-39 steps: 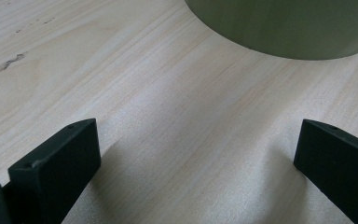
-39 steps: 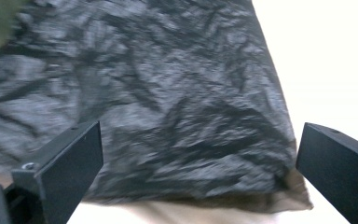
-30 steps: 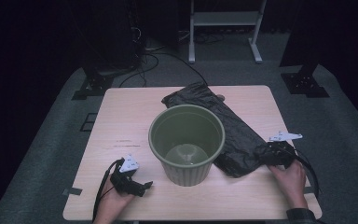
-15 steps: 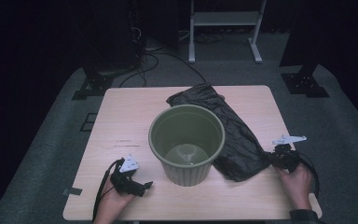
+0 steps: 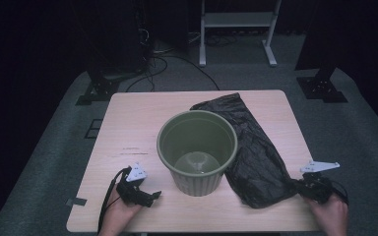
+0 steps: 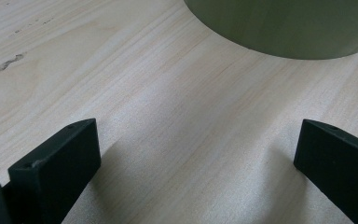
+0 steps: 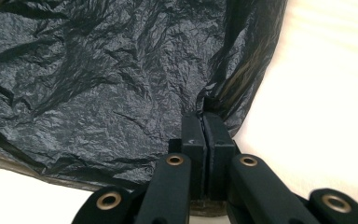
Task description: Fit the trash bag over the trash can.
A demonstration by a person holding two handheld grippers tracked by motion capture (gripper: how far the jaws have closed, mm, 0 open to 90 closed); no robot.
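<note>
Crumpled black bag point(image 5: 256, 147) beside green bin point(image 5: 197, 150)

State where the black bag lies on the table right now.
In the high view the black bag lies on the table's right half, beside the green bin, its near corner pinched in the right gripper.

Left hand point(image 5: 120, 206) low at the near table edge, wrapped around the left gripper point(image 5: 150, 195), jaws spread wide and lying level, pointing rightward, nothing between them. Right hand point(image 5: 330, 212) at the near right corner, gripping the right gripper point(image 5: 298, 187), aimed leftward; jaws just closed, now pressed together, pinching a fold of black plastic bag point(image 7: 98, 79). Grey three-cornered plates point(image 5: 319, 166) up on both grippers.
</note>
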